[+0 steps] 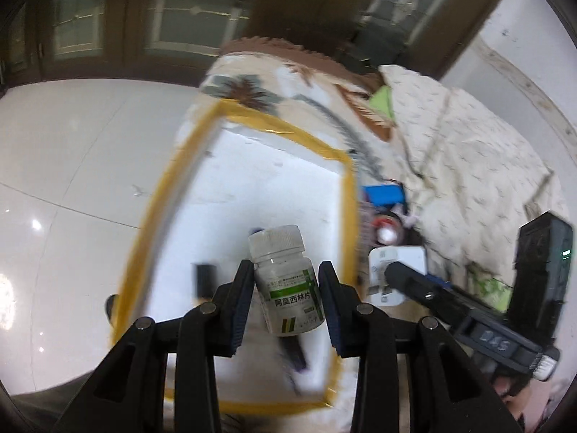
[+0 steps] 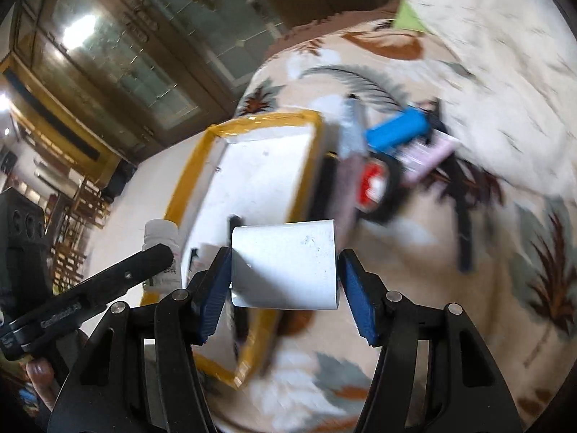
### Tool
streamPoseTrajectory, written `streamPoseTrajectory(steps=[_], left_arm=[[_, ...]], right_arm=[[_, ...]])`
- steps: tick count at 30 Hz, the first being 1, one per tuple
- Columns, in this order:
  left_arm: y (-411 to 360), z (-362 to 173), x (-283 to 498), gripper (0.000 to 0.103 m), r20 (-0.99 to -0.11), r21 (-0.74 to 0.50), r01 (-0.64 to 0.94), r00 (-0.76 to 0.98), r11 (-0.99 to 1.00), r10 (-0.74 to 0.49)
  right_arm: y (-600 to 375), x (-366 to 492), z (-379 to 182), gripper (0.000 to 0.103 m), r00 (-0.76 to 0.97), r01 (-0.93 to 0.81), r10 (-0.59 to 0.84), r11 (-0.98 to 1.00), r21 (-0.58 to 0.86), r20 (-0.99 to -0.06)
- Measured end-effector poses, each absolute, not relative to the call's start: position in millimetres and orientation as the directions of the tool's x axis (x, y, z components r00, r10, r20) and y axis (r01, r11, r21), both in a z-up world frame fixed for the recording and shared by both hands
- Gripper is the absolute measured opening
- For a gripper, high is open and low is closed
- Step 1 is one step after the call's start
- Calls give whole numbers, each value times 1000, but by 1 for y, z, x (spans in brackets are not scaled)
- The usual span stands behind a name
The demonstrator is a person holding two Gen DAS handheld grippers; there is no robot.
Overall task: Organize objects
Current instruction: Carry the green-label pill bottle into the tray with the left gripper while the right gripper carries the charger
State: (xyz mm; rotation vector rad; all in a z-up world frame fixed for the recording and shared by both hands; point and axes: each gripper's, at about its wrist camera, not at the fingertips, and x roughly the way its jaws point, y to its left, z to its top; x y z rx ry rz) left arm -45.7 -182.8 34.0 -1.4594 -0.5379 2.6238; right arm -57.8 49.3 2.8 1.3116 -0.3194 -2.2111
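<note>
My left gripper (image 1: 285, 270) is shut on a white pill bottle (image 1: 288, 281) with a green label, held upright above the white foam box with its yellow-taped rim (image 1: 202, 137). My right gripper (image 2: 285, 256) is shut on a white plug adapter (image 2: 285, 267), held over the box's near right corner (image 2: 252, 361). The adapter (image 1: 382, 288) also shows in the left wrist view, just right of the box. The bottle (image 2: 160, 231) appears at the left of the right wrist view. Small dark items (image 1: 205, 278) lie blurred inside the box.
The box sits on a palm-print bedsheet (image 2: 468, 288). Right of it lie a blue object (image 2: 396, 130), a pink item (image 2: 429, 155) and a red-and-white thing in a black ring (image 2: 375, 184). A white quilt (image 1: 468, 144) is bunched behind. Glossy floor tiles (image 1: 72, 180) lie left of the bed.
</note>
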Motion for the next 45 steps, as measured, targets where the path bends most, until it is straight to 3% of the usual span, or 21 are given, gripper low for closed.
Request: streamPoseTrajectory(steps=[11,25,31,38,45], left_arm=[[-217,-3,-82,37,-839,-329,174,-505,-928,203],[-227,-18,-90,37,-852,-321,203,-489,-925,188],[-226,-14,-87,49,-837,-360,207,-502,-910,217],[-223,3,-80,51,-794,-380,164,-562,-910,231],[-168,27,-58,51,-766,-276,-13,-601,-961,228]], right_arm=[[-27,-93,-16,60,-314,393,-526,-830,396,-790],[-54,-106,-33,61,-334,406,-437,-867,291,-835],[-46,-104,-25,61,-318,409,-477,-848,336,-819],[-36,-103,-17,65,-317,407,-503,-838,363,-804],[30,-79,-15,65,-362,339,-519,-847,409,-775]])
